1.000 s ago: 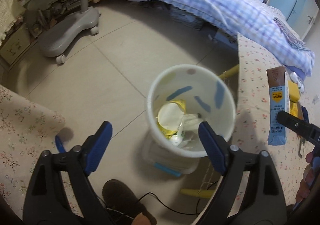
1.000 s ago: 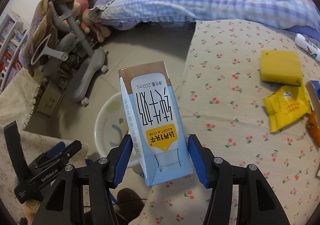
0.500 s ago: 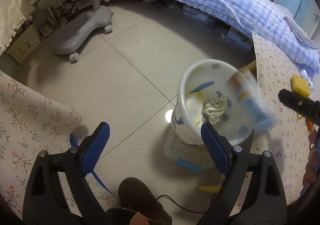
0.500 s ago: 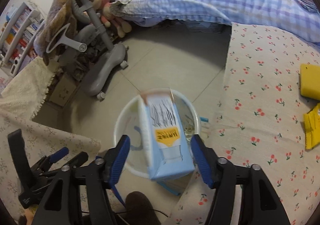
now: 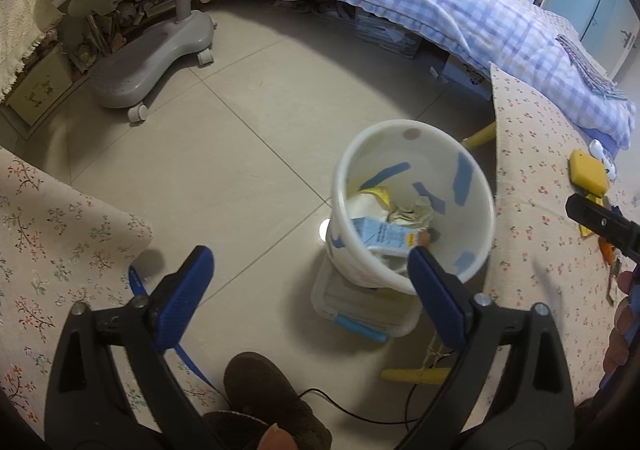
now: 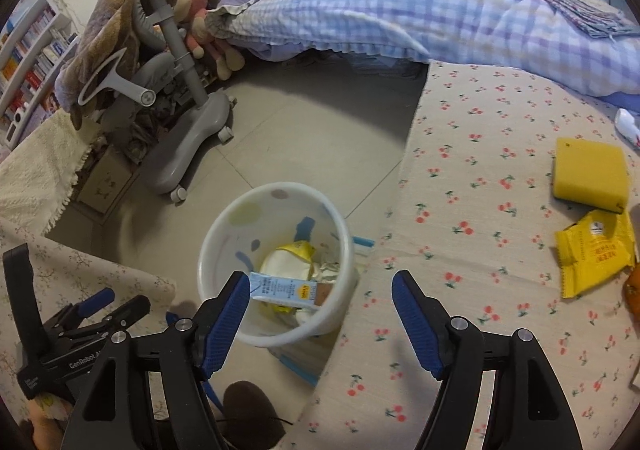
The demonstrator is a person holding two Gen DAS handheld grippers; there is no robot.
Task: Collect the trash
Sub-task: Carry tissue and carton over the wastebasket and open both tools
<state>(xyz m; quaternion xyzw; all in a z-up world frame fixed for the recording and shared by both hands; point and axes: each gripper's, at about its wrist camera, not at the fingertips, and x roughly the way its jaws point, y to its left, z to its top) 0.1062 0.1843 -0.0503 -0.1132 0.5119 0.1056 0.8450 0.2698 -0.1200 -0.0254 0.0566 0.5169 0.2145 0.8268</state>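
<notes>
Both my tools, left tool (image 5: 308, 282) and right tool (image 6: 320, 310), gape wide, empty. Milk carton (image 6: 286, 288) lies in bin (image 6: 224, 226); careless swing toward yellow wrapper (image 6: 596, 252) could tip it.

grey chair base (image 5: 148, 61) on floor | checked duvet (image 6: 420, 13) on bed | bookshelf (image 6: 28, 61) far left

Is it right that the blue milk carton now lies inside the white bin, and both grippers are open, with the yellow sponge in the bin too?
Not quite. The yellow sponge is not in the white bin; the right wrist view shows it on the cherry-print cloth. The blue milk carton does lie inside, and the left gripper and right gripper are open.
</notes>
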